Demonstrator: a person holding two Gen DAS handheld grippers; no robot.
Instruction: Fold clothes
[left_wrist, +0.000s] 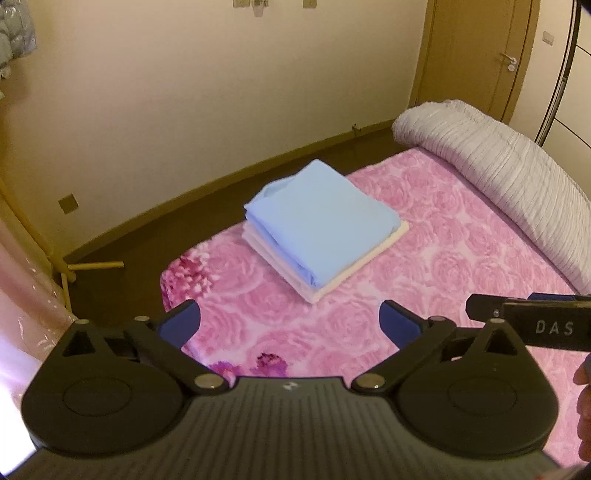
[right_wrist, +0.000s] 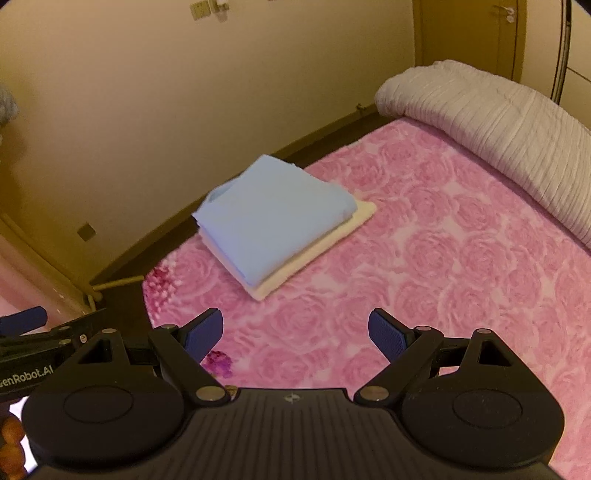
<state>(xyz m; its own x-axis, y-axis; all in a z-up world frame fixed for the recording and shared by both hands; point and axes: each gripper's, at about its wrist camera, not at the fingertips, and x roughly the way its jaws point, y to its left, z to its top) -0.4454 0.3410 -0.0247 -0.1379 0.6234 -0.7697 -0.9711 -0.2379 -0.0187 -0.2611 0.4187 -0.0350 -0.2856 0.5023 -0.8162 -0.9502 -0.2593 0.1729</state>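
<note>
The blue folded garment (left_wrist: 317, 218) was seen stacked on a cream one (left_wrist: 369, 254) near the far left corner of the pink bedspread (left_wrist: 461, 266). Both the left gripper (left_wrist: 290, 325) and the right gripper (right_wrist: 295, 334) were held spread apart, empty, well short of the stack. A careless nudge could be expected to topple the overhanging blue layer.

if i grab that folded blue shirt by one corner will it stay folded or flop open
Probably flop open: the folded blue shirt looks like thin soft cloth, its layered edges loose. It is likely light, so it may also slide off the cream garment beneath if pushed. Lifting from under both sides should hold the fold better.
</note>
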